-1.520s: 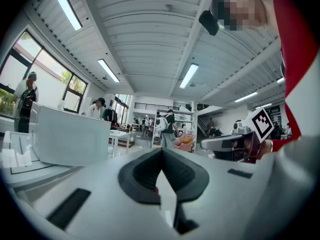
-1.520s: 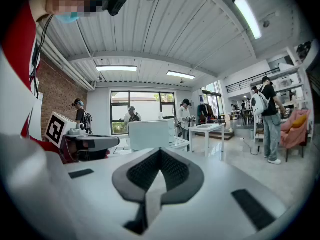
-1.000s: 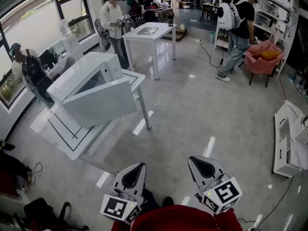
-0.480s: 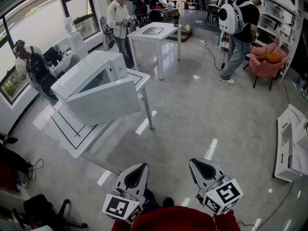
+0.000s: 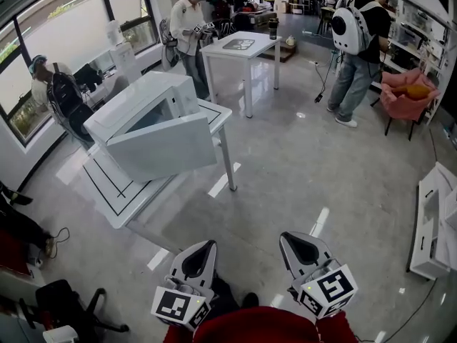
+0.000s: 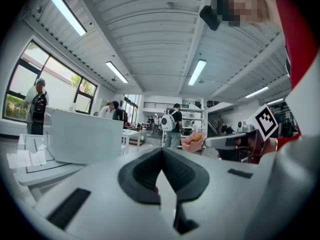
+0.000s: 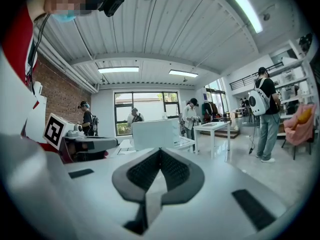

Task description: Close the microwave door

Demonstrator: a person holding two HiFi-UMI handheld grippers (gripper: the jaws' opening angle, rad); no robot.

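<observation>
Approach step, no contact yet. Microwave (image 5: pixel 139 102) sits on the white bench (image 5: pixel 114 195), up-left in the head view and well apart from both claws. Its door (image 5: pixel 163 148) is ajar. It looks hinged on the left, with the free edge on the right. The front faces down-right towards the wearer, and the long axis runs along the bench edge. Left claw (image 5: pixel 207 246) and right claw (image 5: pixel 288 237) are both pinched closed and empty, held low. Next move: step in and push the door's free edge flat-on until it latches.
</observation>
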